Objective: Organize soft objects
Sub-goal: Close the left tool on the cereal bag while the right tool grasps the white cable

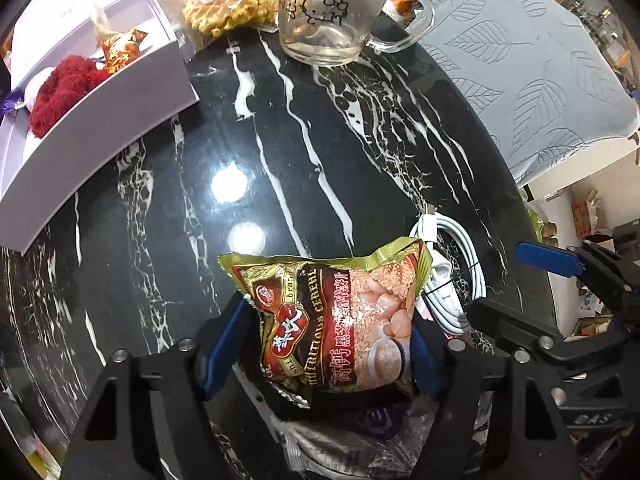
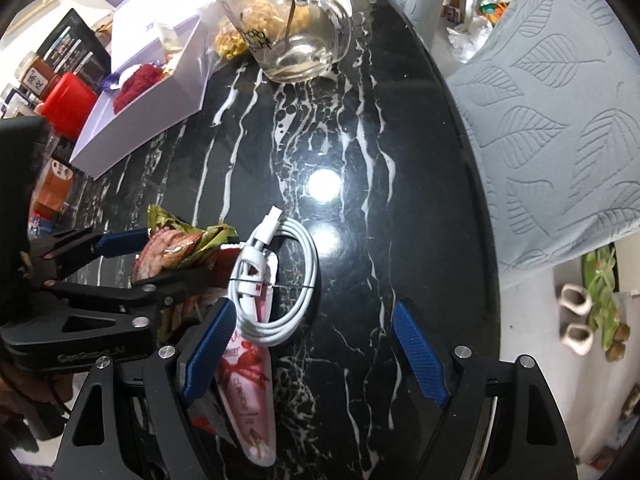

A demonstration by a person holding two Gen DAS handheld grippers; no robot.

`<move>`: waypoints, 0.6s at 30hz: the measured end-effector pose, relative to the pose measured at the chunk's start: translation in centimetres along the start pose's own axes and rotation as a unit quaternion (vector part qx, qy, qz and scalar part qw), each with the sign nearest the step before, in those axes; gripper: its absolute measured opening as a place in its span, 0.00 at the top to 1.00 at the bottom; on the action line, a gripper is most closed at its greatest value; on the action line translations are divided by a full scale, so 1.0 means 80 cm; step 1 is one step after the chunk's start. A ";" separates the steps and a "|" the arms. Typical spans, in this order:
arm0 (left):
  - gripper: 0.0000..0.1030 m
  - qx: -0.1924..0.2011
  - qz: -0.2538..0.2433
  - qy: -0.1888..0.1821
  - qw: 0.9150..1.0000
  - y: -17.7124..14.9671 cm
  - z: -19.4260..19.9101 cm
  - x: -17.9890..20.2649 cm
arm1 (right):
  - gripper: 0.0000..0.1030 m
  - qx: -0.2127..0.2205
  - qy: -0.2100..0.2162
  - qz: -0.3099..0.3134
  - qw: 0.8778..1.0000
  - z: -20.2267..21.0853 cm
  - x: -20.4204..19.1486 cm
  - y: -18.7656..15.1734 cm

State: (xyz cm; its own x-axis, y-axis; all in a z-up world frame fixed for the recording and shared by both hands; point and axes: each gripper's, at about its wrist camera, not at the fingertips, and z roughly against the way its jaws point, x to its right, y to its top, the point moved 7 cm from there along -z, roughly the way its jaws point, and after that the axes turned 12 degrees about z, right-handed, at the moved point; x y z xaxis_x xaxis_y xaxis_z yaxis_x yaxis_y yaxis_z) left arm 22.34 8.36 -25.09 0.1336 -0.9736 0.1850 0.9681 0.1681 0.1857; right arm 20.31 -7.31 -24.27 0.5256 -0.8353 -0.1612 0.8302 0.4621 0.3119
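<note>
A gold and red cereal packet (image 1: 336, 320) sits between the blue pads of my left gripper (image 1: 328, 312), and both pads press its crumpled sides just above the black marble table (image 1: 280, 160). The right wrist view shows the same grip (image 2: 176, 256) from the side, with the packet (image 2: 172, 248) pinched. My right gripper (image 2: 316, 306) hangs open over a coiled white cable (image 2: 280, 280) and a pink tube (image 2: 248, 392); nothing touches its pads. A white box (image 1: 100, 112) at the far left holds a red fluffy item (image 1: 60, 88) and a wrapped sweet (image 1: 120, 50).
A glass mug (image 1: 328, 12) with a spoon stands at the back, beside a bagged waffle (image 1: 232, 4). A leaf-patterned chair cushion (image 2: 560, 120) lies past the table's right edge. Jars, one with a red lid (image 2: 70, 100), crowd the far left behind the box (image 2: 152, 120).
</note>
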 end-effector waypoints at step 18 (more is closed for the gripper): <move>0.37 0.025 0.026 0.003 0.999 0.014 0.028 -0.044 | 0.21 -0.011 -0.020 0.034 0.999 -0.030 -0.031 0.024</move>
State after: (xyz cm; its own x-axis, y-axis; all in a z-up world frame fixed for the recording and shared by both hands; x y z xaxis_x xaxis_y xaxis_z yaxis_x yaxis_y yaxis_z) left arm 22.47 12.35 -23.34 0.1857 -0.9640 0.1902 0.9477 0.2268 0.2245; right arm 21.04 -3.62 -25.48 0.5741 -0.8123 -0.1030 0.7965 0.5250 0.3000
